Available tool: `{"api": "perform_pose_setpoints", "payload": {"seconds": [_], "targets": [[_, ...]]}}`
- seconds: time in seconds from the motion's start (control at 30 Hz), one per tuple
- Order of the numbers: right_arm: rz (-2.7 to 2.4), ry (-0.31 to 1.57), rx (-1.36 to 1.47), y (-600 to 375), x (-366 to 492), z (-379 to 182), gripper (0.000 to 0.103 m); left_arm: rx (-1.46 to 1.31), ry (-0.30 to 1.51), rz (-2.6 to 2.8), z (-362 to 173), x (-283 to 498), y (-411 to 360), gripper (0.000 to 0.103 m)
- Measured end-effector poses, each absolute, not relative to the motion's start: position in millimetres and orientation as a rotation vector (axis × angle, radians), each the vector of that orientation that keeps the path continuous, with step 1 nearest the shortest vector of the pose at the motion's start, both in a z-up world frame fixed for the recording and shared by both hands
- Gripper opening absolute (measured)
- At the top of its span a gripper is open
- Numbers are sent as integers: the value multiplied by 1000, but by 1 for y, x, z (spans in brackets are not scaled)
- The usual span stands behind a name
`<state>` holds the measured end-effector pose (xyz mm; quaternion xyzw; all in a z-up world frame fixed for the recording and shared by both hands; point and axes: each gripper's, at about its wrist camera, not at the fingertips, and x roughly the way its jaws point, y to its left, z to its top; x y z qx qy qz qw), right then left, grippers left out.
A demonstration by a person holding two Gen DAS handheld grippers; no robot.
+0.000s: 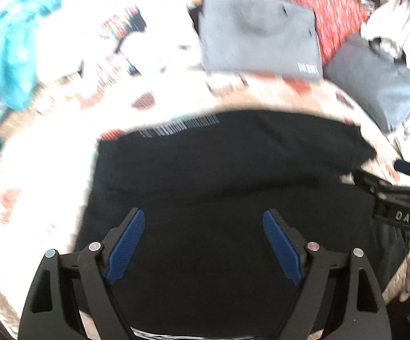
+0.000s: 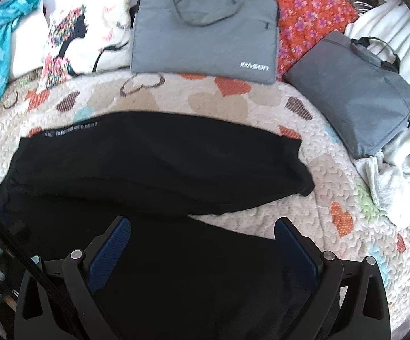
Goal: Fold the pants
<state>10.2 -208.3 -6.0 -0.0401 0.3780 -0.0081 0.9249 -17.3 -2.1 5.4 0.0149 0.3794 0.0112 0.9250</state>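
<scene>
Black pants (image 2: 159,164) lie on the bed quilt (image 2: 261,104), long axis left-right, directly under and ahead of both. Left gripper (image 1: 203,240) and right gripper (image 2: 202,243) hover spread wide, empty; neither clearly nearer.

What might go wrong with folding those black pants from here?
Both the left gripper and right gripper are open above the pants, holding nothing, so a grab may catch only one layer. The fabric already lies bunched and uneven, so a fold may come out crooked. A cable crosses near the right gripper and may snag.
</scene>
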Motion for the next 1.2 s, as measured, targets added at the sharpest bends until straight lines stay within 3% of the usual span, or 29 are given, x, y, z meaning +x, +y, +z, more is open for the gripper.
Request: {"api": "perform_pose_setpoints", "payload": {"seconds": [0.33,0.4,0.6,0.77,0.9,1.2], "targets": [[-44,314,71,-255,-91,104,103,-9,475,96,149,-145,73,85],[30,234,77,-265,-112,133,103,17,417,133,173,-171,85,91],[181,187,105,-290,-118,220,103,55,303,184,229,-194,111,96],[40,225,50,-304,-97,260,103,71,329,167,241,-165,117,97],[3,340,29,-319,-58,248,103,64,411,120,224,-121,120,97],[68,662,-4,-319,56,126,103,-139,742,-31,124,9,132,97]]}}
